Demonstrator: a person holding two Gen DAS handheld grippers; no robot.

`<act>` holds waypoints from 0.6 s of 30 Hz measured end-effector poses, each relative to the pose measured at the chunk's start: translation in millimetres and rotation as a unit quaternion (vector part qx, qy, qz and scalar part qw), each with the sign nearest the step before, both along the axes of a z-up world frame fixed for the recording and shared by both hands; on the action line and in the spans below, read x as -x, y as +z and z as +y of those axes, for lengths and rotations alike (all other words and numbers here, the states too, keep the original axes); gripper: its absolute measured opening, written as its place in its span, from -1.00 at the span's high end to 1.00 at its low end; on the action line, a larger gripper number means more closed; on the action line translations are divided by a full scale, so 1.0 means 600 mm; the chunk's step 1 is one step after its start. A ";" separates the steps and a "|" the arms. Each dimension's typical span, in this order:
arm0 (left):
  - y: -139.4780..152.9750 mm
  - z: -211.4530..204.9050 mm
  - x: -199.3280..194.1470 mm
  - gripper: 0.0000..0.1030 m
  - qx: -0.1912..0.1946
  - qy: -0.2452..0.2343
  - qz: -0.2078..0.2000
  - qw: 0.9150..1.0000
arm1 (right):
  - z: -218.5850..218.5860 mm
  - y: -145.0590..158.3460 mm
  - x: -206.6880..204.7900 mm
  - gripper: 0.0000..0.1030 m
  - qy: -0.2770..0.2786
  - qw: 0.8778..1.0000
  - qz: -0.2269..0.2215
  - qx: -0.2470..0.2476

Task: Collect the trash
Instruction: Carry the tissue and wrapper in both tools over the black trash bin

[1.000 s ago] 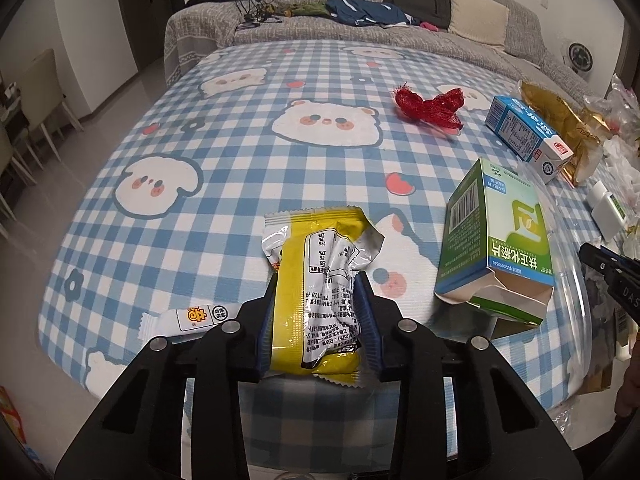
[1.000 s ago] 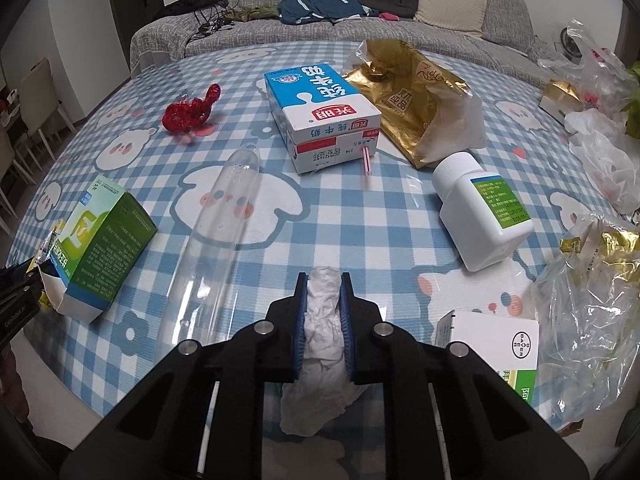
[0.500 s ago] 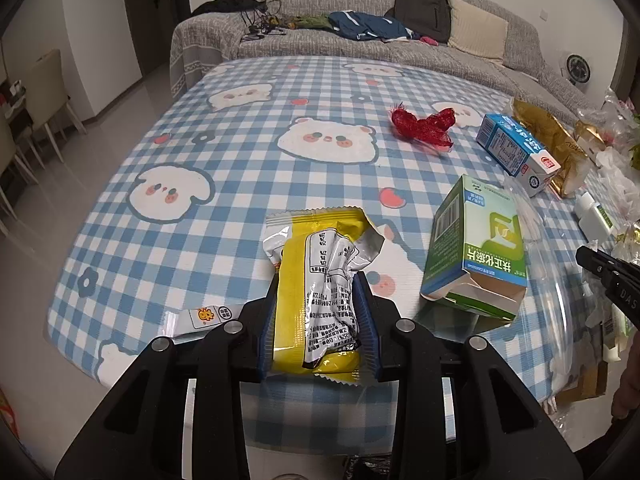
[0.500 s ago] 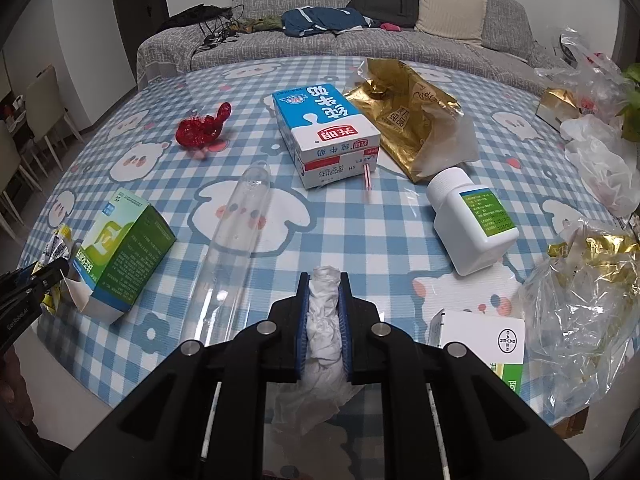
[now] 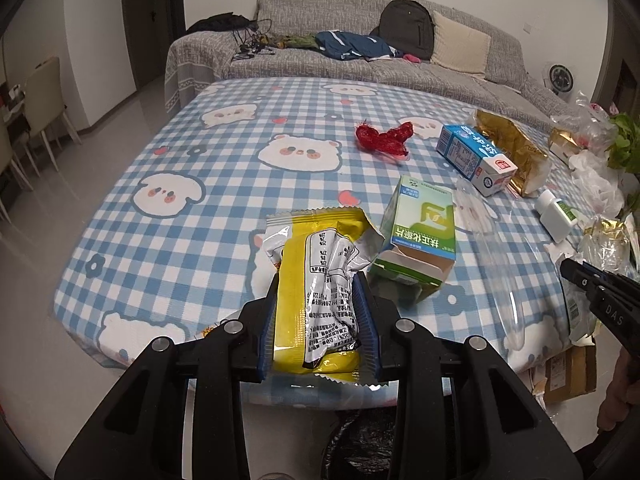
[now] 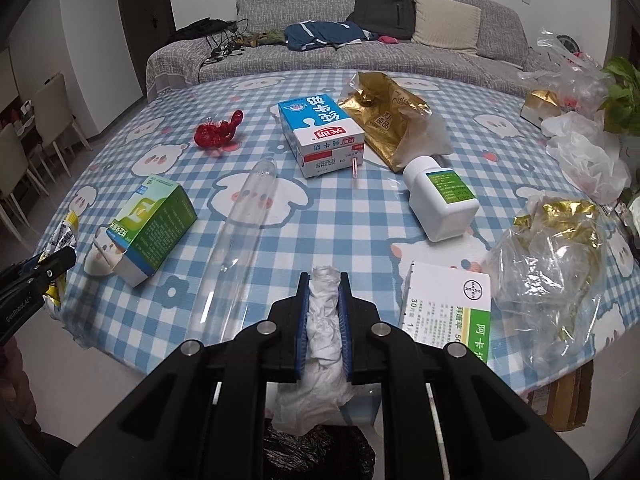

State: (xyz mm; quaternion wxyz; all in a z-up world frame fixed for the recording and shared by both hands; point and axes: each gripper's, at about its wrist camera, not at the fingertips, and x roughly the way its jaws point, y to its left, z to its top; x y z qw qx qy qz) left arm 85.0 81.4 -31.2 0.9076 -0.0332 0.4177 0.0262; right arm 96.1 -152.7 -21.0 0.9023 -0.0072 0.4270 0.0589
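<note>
Left wrist view: the left tool (image 5: 318, 292) clamps a yellow snack wrapper (image 5: 320, 280) at the near edge of the checked worktop (image 5: 180, 240); the right tool (image 6: 324, 292) pinches a crumpled white tissue (image 6: 324, 332) above what may be a black bag (image 6: 320, 456)

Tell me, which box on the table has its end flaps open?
The green medicine box, lying nearest the left claw. Its near end gapes open; the blue milk carton shows a closed end.

Checked table (image 6: 360, 216) carries milk carton (image 6: 320, 136), green box (image 6: 156, 220), white bottle (image 6: 440, 204).
</note>
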 end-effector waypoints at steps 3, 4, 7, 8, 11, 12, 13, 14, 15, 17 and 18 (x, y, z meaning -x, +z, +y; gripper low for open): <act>0.004 -0.001 0.017 0.35 0.006 0.001 0.000 1.000 | -0.003 0.007 0.018 0.76 -0.002 1.000 -0.004 0.000; 0.006 -0.002 0.023 0.35 0.007 0.002 0.000 1.000 | -0.004 0.009 0.025 0.76 -0.003 1.000 -0.005 -0.001; 0.012 -0.010 0.041 0.35 0.009 -0.001 -0.004 1.000 | -0.004 0.011 0.045 0.76 -0.002 1.000 -0.006 -0.001; 0.014 -0.014 0.048 0.35 0.009 -0.002 -0.006 1.000 | -0.004 0.011 0.051 0.76 0.000 1.000 -0.007 -0.001; 0.014 -0.025 0.068 0.35 0.008 -0.002 -0.008 1.000 | -0.006 0.017 0.072 0.76 0.001 1.000 -0.012 -0.002; 0.013 -0.028 0.075 0.35 0.007 -0.001 -0.007 1.000 | -0.007 0.019 0.079 0.76 0.002 1.000 -0.013 -0.003; 0.011 -0.032 0.082 0.35 0.006 -0.001 -0.006 1.000 | -0.008 0.021 0.086 0.76 0.003 1.000 -0.015 -0.003; 0.009 -0.036 0.089 0.35 0.005 -0.002 -0.005 1.000 | -0.010 0.022 0.093 0.76 0.003 1.000 -0.015 -0.004; 0.007 -0.039 0.096 0.35 0.005 -0.002 -0.005 1.000 | -0.011 0.023 0.099 0.76 0.004 1.000 -0.016 -0.005; 0.006 -0.044 0.112 0.35 0.006 -0.002 -0.006 1.000 | -0.014 0.025 0.113 0.76 0.007 1.000 -0.018 -0.005; 0.006 -0.046 0.119 0.35 0.008 -0.002 -0.007 1.000 | -0.015 0.026 0.119 0.76 0.008 1.000 -0.019 -0.005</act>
